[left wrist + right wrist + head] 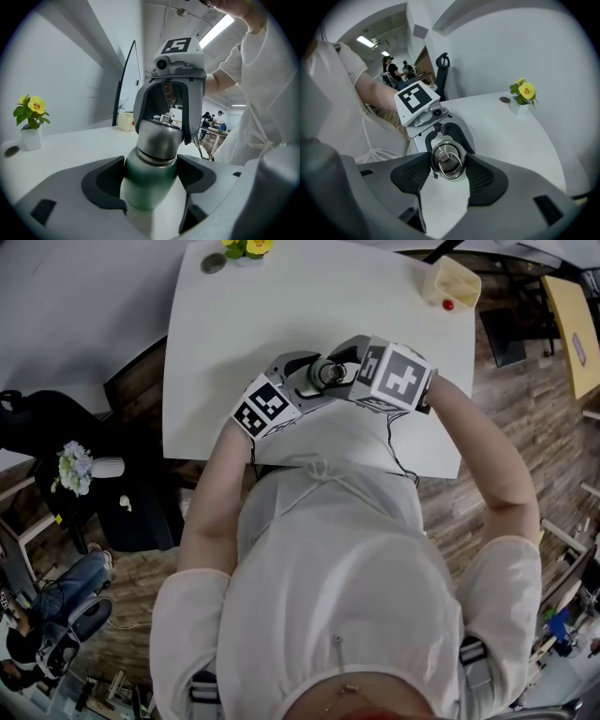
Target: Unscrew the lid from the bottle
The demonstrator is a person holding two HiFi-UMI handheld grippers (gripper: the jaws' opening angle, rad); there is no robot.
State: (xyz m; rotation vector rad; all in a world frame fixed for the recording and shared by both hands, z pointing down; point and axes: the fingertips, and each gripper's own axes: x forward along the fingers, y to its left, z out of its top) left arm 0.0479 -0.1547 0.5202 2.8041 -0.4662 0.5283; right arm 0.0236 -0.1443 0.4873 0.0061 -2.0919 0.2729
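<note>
A green metal bottle with a silver lid stands upright on the white table, close to its near edge. My left gripper is shut on the bottle's green body, its dark pads pressing on both sides. From above, my right gripper is shut on the lid, which has a metal ring on top. In the head view the two grippers meet over the bottle, left gripper at left, right gripper at right.
A yellow flower in a white pot and a small round disc sit at the table's far edge. A pale yellow box stands at the far right corner. The person's body is against the near edge.
</note>
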